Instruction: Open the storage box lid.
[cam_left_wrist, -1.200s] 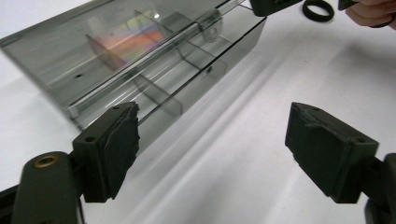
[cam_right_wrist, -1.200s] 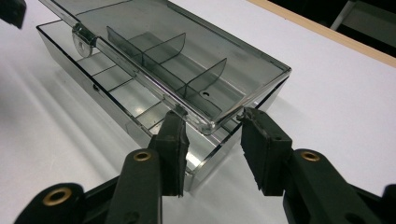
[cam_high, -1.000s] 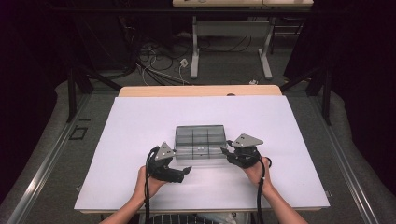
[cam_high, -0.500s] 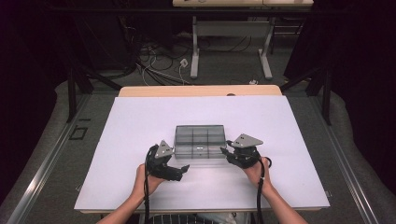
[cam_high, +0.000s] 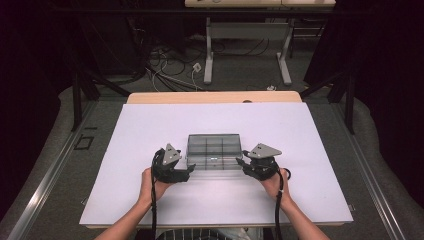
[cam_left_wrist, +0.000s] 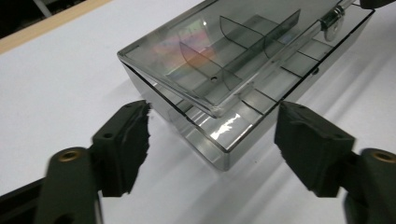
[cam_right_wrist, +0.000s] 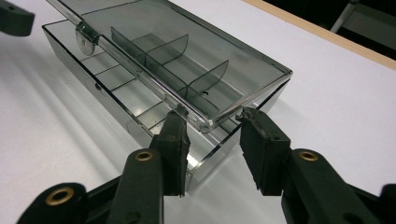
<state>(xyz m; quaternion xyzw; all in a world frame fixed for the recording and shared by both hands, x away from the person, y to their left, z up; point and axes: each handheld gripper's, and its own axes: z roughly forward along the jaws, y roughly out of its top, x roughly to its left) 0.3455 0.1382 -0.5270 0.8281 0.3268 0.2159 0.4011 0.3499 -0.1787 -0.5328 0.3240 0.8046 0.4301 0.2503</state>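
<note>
A smoky clear compartment box (cam_high: 214, 150) lies mid-table, its lid (cam_left_wrist: 210, 51) slightly ajar along the front. My left gripper (cam_high: 189, 170) is at the box's front left corner. In the left gripper view its jaws (cam_left_wrist: 212, 140) stand wide, have just been closing, and have that corner ahead between them, untouched. My right gripper (cam_high: 241, 162) is at the front right corner. In the right gripper view its tips (cam_right_wrist: 212, 116) sit on either side of the lid's (cam_right_wrist: 154, 32) corner and seem to pinch it.
The white table top (cam_high: 150, 130) has a wooden strip (cam_high: 215, 97) along its far edge. Beyond it are table legs and cables on the floor (cam_high: 170, 60). The box's latch (cam_left_wrist: 332, 21) sits at the middle of its front.
My left gripper has edged slightly toward the box's front left corner. The right gripper and the box have stayed put.
</note>
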